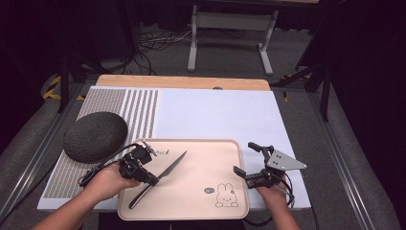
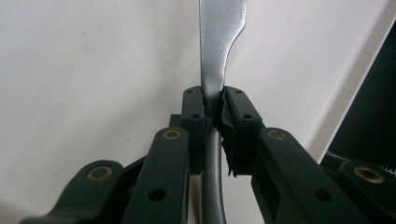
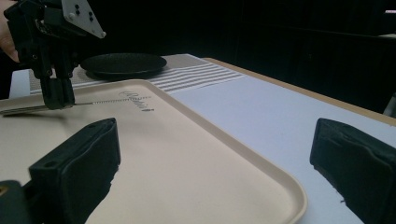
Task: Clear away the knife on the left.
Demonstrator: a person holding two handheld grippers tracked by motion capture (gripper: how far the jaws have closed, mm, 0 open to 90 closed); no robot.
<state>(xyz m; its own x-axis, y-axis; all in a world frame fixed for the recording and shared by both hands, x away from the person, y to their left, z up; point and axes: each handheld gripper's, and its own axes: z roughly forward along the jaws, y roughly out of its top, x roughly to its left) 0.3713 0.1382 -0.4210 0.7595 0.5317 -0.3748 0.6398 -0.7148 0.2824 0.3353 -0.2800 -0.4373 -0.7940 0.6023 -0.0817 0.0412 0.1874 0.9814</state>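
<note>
Left claw (image 1: 152,181) clamps knife (image 1: 171,165); blade points up-right over tray (image 1: 201,211).

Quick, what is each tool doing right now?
Left tool: closed on the knife, over the tray.
Right tool: open, holding nothing.

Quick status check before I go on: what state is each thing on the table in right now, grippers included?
Left gripper: shut on the knife, jaws clamped where handle meets blade.
Knife: held over the tray, blade pointing away from the person; whether it touches the tray is unclear.
Right gripper: open, holding nothing, at the tray's right edge.
Tray: flat on the mat.
Dark oval object: lying on the mat, left of the tray, untouched.
</note>
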